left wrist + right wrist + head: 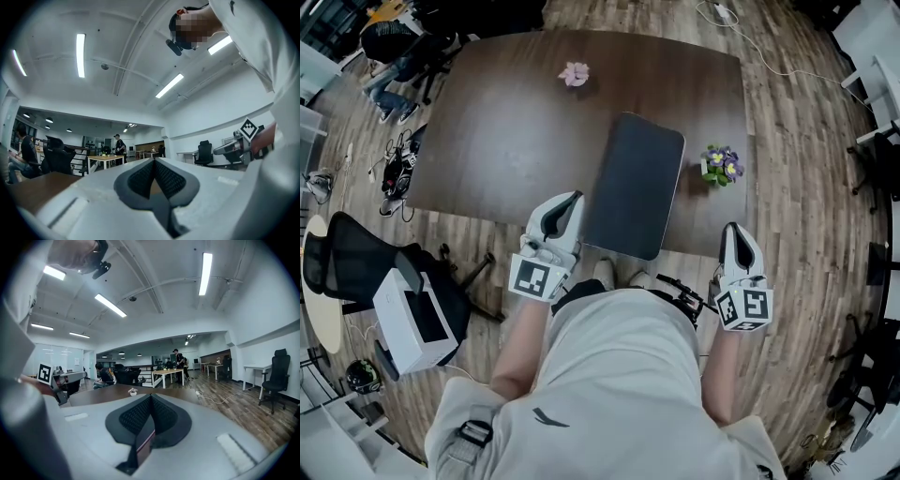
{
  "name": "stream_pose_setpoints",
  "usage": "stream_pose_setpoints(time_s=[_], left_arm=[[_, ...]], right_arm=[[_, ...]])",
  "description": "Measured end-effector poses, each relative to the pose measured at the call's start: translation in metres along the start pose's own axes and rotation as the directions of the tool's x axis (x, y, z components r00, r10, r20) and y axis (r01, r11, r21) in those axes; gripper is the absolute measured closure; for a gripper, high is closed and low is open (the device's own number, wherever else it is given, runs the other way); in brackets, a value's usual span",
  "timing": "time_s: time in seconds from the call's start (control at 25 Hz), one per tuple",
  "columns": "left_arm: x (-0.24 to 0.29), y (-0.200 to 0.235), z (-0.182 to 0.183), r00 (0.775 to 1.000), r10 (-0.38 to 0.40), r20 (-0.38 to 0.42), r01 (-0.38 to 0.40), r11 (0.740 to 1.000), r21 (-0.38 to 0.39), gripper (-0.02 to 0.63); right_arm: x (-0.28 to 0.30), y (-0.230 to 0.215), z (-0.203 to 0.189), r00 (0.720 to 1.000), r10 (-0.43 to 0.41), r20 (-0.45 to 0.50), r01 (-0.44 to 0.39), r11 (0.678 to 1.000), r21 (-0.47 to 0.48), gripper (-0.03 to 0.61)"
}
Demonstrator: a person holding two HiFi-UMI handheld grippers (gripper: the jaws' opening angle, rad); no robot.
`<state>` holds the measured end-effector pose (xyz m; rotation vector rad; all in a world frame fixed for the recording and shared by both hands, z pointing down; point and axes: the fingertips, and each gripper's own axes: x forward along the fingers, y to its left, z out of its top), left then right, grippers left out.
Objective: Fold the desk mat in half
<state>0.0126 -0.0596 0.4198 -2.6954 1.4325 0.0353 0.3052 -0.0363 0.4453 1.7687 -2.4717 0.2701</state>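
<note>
Both left gripper (570,199) and right gripper (732,230) point forward.

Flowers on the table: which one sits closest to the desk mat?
The purple-and-yellow bunch, beside the mat's right edge; the pink flower lies farther off.

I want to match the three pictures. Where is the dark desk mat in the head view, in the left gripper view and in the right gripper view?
Head view: the desk mat lies near the centre, on the table's near right part.
Left gripper view: not in it.
Right gripper view: not in it.
Shared landmark: the brown table, low left in the left gripper view, left of centre in the right gripper view.
</note>
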Motion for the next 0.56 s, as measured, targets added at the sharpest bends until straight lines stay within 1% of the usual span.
stream_pose_setpoints(time_s=[0.12, 0.24, 0.32, 0.44, 0.56], left_arm=[[0.0, 0.001, -0.002, 1.0, 0.006, -0.007, -0.006, 1.0, 0.005, 0.609], [-0.002, 0.003, -0.005, 0.999, 0.027, -0.036, -0.027, 1.0, 0.004, 0.609], [-0.003, 0.004, -0.006, 0.999, 0.027, -0.037, -0.026, 1.0, 0.008, 0.609], [-0.004, 0.004, -0.009, 0.998, 0.033, -0.044, -0.034, 0.999, -0.015, 0.609], [-0.003, 0.003, -0.01, 0.999, 0.02, -0.031, -0.02, 1.0, 0.003, 0.609]], right_arm=[[-0.001, -0.001, 0.002, 1.0, -0.003, 0.007, 0.003, 1.0, -0.001, 0.58], [-0.002, -0.001, 0.003, 1.0, -0.007, 0.011, 0.007, 1.0, -0.002, 0.58], [-0.002, 0.0, 0.004, 1.0, -0.004, 0.011, 0.004, 1.0, -0.006, 0.58], [-0.003, 0.002, 0.004, 1.0, -0.001, 0.009, 0.002, 1.0, -0.011, 0.58], [-0.003, 0.001, 0.003, 1.0, -0.004, 0.009, 0.004, 1.0, -0.011, 0.58]])
